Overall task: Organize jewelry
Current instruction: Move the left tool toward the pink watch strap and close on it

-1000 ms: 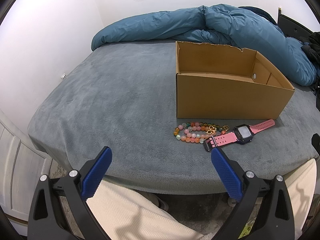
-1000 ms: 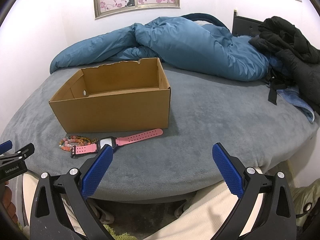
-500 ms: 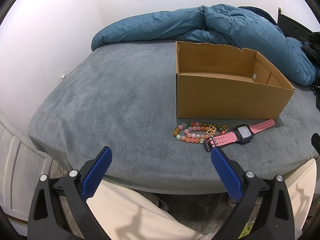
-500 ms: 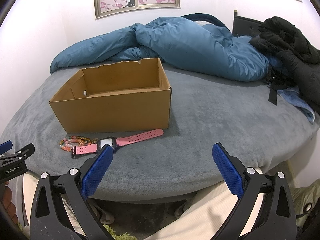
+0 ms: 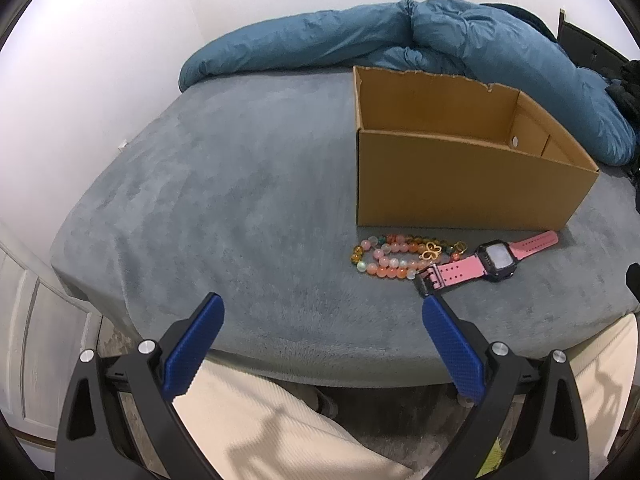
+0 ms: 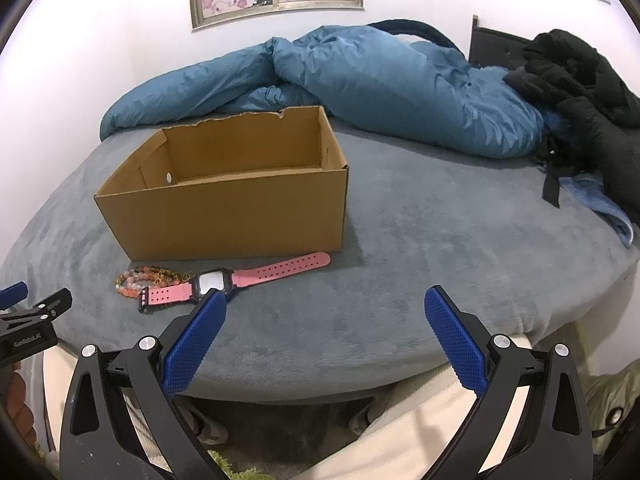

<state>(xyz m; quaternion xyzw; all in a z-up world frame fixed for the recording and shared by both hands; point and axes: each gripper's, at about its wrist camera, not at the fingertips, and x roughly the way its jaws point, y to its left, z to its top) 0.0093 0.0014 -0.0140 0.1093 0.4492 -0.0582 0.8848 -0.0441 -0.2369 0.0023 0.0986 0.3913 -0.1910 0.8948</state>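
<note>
Basically, both grippers, left (image 5: 322, 310) and right (image 6: 325, 304), hung wide open, holding nothing. Pink-strapped watch (image 5: 494, 261) with dark case touched a pastel bead bracelet (image 5: 390, 257) with gold charms, just before the cardboard box (image 5: 460, 188) on the bed (image 5: 224, 200).

Soft cloth bed, matt cardboard, glossy beads, rubbery strap.

Bed cover (image 5: 240, 184): grey plush fleece, matt, short nap. Duvet (image 6: 380, 80): teal smooth fabric w/ slight sheen, creased. Box (image 5: 460, 184): brown cardboard, matt, back edge torn rough. Bead bracelets (image 5: 384, 258): glossy translucent beads, shiny gold-tone metal charm (image 5: 431, 253). Watch (image 6: 224, 282): pink matt rubbery strap w/ punched holes, black plastic case, glossy face. Left gripper (image 5: 322, 308) & right gripper (image 6: 326, 300): black matt plastic frames, blue dimpled pads (image 6: 454, 334), bright metal screws. Trousers (image 5: 280, 420): cream ribbed cloth.
</note>
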